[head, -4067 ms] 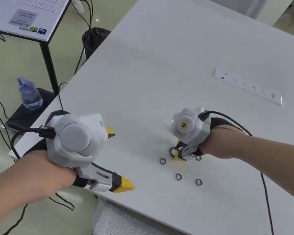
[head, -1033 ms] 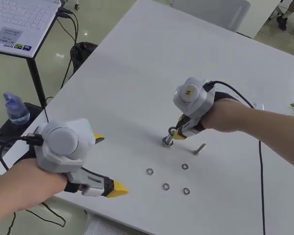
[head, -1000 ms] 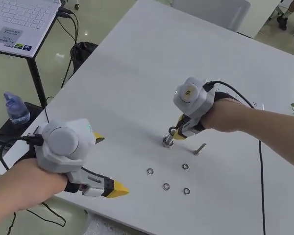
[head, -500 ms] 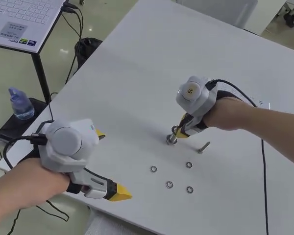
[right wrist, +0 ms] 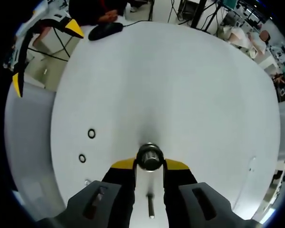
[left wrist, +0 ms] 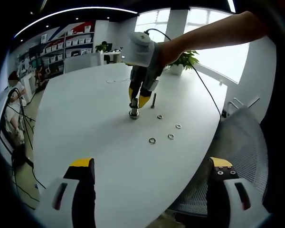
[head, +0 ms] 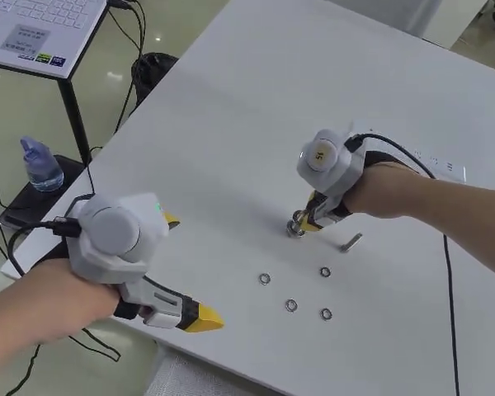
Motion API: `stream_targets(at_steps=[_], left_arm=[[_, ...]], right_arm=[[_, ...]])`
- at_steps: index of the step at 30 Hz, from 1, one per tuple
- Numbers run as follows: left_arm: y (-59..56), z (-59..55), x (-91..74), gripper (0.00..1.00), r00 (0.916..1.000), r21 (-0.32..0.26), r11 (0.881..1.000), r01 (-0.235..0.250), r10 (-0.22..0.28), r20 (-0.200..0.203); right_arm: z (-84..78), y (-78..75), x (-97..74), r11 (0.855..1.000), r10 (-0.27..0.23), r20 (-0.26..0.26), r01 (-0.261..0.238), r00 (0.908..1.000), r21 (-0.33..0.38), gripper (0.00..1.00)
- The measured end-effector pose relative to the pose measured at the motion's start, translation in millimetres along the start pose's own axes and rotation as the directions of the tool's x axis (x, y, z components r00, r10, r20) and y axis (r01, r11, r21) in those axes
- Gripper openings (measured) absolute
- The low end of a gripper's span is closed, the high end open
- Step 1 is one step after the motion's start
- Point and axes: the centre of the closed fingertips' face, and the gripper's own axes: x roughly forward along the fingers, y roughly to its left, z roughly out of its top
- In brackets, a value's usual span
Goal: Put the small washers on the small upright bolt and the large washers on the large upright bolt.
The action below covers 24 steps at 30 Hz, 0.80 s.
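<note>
Right gripper view: right claw (right wrist: 149, 164) clamped on large washer (right wrist: 149, 150) atop bolt (left wrist: 134, 114), likely seating it. Next: release. Left claw (left wrist: 150, 164) apart, idle.

A power strip (head: 442, 164) lies on the white table (head: 256, 124). Off to the side, a laptop (head: 35, 29) sits above a water bottle (head: 40, 163).

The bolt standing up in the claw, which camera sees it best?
The right gripper view. The upright bolt sits big and central, seen from above, between the tips of the right claw. The left gripper view shows it small, from the side. In the head view it is tiny, partly hidden.
</note>
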Motion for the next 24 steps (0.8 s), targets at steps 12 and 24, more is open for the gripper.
stream_targets(at_steps=[12, 24], left_arm=[[5.0, 1.6, -2.2, 0.96, 0.9998, -0.004, 1.000, -0.016, 0.016, 0.008], [3.5, 0.4, -0.7, 0.95, 0.9999, -0.006, 1.000, -0.015, 0.015, -0.001]], right_arm=[[-4.9, -4.7, 14.7, 1.000, 0.004, -0.014, -0.005, 0.9999, -0.014, 0.22], [-7.4, -3.6, 25.4, 1.000, 0.000, -0.011, -0.001, 0.9999, -0.016, 0.22]])
